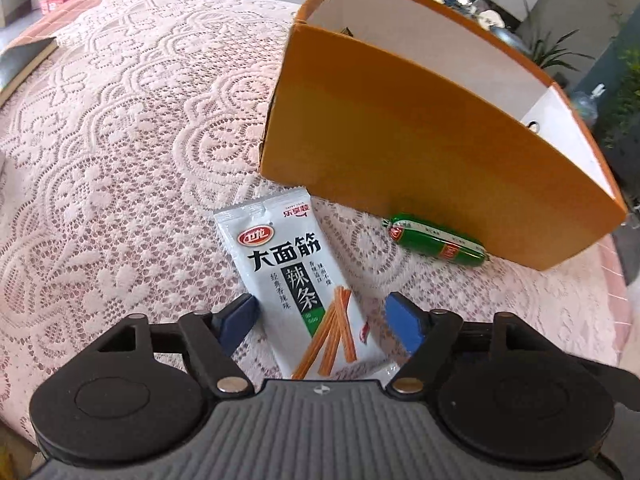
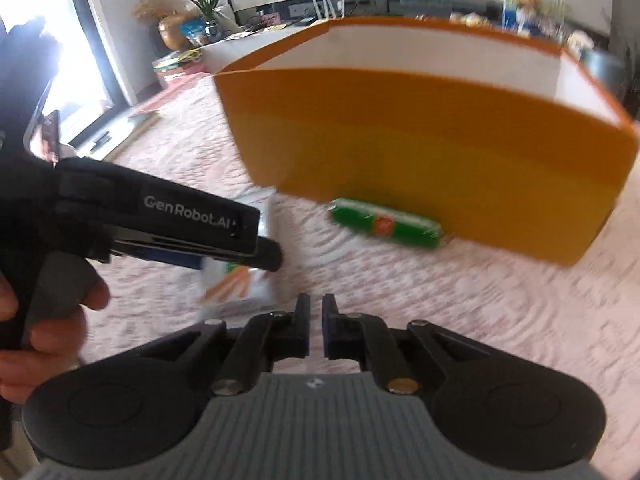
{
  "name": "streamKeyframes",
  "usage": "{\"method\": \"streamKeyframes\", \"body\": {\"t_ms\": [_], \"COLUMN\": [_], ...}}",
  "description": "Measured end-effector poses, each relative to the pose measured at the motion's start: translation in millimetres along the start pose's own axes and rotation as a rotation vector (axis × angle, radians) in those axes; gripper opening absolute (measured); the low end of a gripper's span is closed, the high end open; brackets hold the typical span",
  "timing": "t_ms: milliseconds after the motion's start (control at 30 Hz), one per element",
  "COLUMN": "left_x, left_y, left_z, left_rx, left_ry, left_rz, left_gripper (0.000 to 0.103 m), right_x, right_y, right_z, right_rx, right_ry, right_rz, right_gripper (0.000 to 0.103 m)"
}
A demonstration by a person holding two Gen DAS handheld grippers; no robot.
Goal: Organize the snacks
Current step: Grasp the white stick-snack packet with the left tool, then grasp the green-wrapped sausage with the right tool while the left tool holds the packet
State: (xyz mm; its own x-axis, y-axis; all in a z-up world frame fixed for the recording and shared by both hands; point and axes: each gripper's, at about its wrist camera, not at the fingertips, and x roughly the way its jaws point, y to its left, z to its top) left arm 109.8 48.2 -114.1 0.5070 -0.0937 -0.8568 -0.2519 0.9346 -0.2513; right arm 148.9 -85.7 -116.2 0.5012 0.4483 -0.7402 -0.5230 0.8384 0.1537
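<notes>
The left gripper (image 1: pixel 320 320) stands wide open around a white snack packet (image 1: pixel 298 292) without pinching it, the green sausage (image 1: pixel 436 245) and orange box (image 1: pixel 420 152) just beyond, while the right gripper (image 2: pixel 316 332) is closed and empty.

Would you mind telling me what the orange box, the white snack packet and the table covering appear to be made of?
Orange box: likely cardboard, matte orange outside and white inside, with thin, straight folded walls. White snack packet: seemingly plastic film, slightly glossy, with a crimped serrated top seal. Table covering: looks like pale pink lace fabric, given its openwork floral and scalloped pattern.
</notes>
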Motion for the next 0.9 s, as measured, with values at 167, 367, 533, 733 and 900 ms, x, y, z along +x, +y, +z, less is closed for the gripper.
{"method": "streamKeyframes", "body": {"t_ms": [167,367,533,733,900], "left_x": [8,10,4,4,3], "left_y": [-15,-15,-1,5,7], "left_z": [-1,-6,-8,-10,-10], "left_rx": [0.096,0.196,0.187,0.184,0.176], "left_ry": [-0.027,-0.044,-0.051,-0.064,-0.070], "left_rz": [0.082,0.105,0.044,0.023,0.013], "left_gripper": [0.085,0.061,0.058,0.058,0.058], "right_x": [2,11,32,34,19], "right_y": [-9,-11,-19,-25,-14], "right_z": [6,14,13,15,11], "right_rx": [-0.074,-0.191,-0.217,-0.172,-0.170], "right_ry": [-0.068,-0.116,-0.098,-0.092,-0.068], "right_rz": [-0.118,-0.225,-0.252,-0.219,-0.210], "right_gripper": [0.029,0.038,0.044,0.026,0.000]}}
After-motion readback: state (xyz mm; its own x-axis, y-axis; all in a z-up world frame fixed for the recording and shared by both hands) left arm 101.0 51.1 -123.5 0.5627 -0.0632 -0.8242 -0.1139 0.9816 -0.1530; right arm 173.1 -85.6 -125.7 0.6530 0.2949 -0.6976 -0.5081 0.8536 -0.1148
